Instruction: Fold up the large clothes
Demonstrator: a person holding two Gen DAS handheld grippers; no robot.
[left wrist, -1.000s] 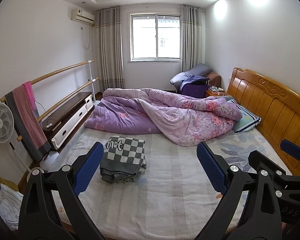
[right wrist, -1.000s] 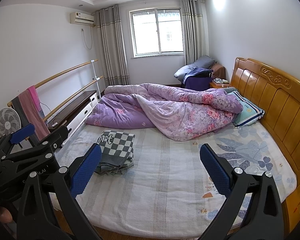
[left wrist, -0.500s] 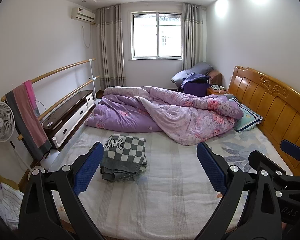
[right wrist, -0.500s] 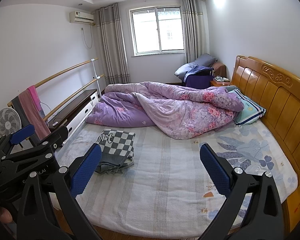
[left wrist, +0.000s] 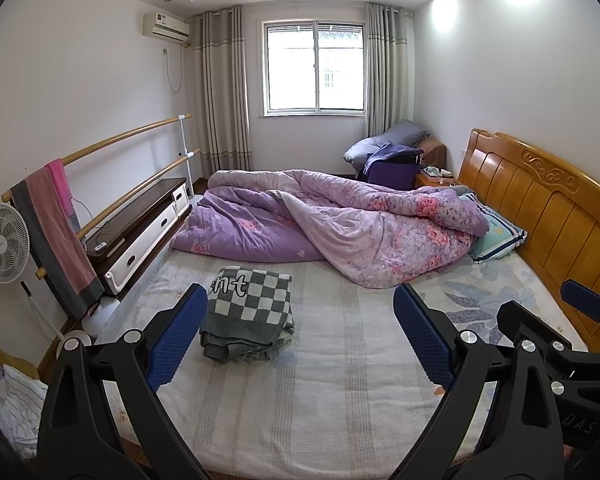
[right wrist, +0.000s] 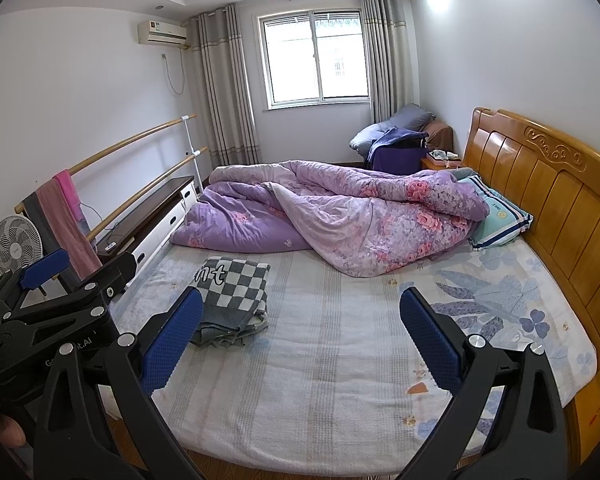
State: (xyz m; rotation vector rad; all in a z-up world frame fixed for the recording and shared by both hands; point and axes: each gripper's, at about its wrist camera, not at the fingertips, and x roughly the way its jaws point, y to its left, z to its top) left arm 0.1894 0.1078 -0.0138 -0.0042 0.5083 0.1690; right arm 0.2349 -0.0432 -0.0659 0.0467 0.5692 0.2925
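A grey-and-white checkered garment (left wrist: 248,312) lies folded in a stack on the left side of the bed (left wrist: 320,380); it also shows in the right wrist view (right wrist: 230,300). My left gripper (left wrist: 300,336) is open and empty, held above the bed's near edge, short of the garment. My right gripper (right wrist: 300,340) is open and empty, to the right of the left one. The left gripper's body shows at the left of the right wrist view (right wrist: 52,308).
A crumpled purple floral quilt (left wrist: 340,224) covers the far half of the bed. A pillow (left wrist: 496,236) lies by the wooden headboard (left wrist: 540,208). A TV cabinet (left wrist: 140,228), wooden rails with towels (left wrist: 56,224) and a fan (left wrist: 2,244) stand at the left.
Both views have shifted slightly, so the bed and the folded garment sit a little lower and nearer in frame. Both grippers stay open and empty.
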